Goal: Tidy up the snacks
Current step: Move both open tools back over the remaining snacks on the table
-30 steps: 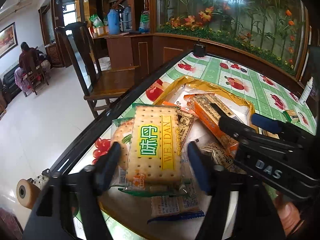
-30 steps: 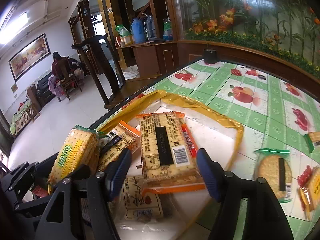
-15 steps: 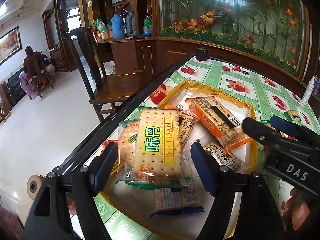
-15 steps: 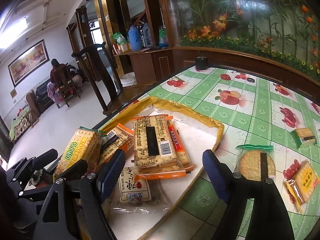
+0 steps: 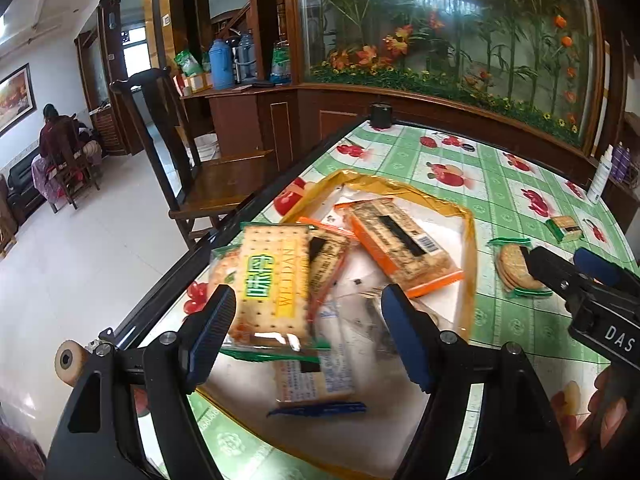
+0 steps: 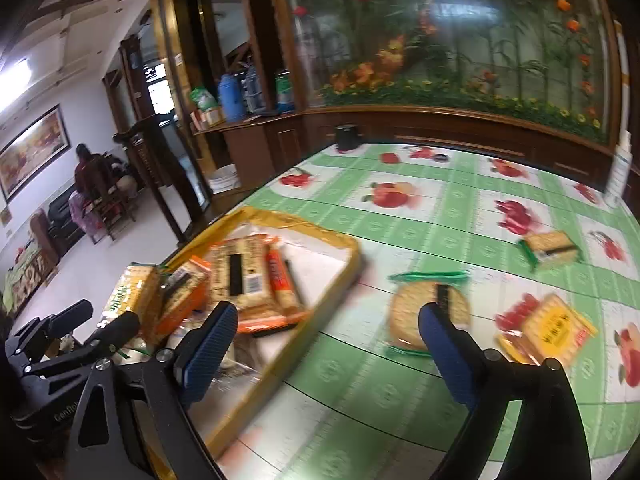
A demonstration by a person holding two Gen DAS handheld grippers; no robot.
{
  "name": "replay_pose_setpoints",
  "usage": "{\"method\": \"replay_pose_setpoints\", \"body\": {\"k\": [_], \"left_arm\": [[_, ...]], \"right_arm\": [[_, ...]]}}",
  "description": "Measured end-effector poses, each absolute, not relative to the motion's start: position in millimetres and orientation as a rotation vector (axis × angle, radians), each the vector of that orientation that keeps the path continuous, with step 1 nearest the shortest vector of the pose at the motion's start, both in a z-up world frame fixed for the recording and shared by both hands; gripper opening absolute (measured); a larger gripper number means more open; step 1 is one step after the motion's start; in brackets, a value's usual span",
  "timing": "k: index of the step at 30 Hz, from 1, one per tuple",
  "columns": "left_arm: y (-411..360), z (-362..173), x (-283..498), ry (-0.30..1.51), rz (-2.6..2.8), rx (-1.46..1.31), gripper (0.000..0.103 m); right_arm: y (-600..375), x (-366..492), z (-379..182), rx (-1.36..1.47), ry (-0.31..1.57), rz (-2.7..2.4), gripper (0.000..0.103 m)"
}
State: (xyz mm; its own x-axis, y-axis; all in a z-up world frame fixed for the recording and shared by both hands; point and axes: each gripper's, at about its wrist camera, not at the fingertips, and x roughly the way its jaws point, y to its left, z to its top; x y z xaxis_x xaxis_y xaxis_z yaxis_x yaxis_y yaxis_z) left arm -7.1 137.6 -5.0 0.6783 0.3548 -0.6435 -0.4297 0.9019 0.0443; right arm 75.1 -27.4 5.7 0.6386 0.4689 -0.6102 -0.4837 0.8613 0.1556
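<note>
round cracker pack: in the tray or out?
Out. The round cracker pack lies on the tablecloth, right of the yellow tray rim.

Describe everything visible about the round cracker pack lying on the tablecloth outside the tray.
The round cracker pack is a clear wrapper with green sealed ends, holding a short stack of tan round crackers with a dark label strip on top. It lies flat on the green fruit-print tablecloth, just right of the yellow-rimmed tray and apart from it. The right gripper points toward it, jaws open; one pad overlaps it in the right wrist view, contact unclear.
</note>
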Motion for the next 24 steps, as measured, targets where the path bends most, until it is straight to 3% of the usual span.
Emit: {"method": "replay_pose_setpoints", "body": {"k": [6, 24], "left_arm": [[116, 0, -6, 0.691, 0.395, -0.108, 0.075], [21, -4, 32, 0.739, 0.207, -0.042, 0.076]], "right_arm": [[-71, 69, 7, 0.027, 0.688, 0.46, 0.1], [-228, 64, -11, 0.183, 0.719, 0.193, 0.101]]}}
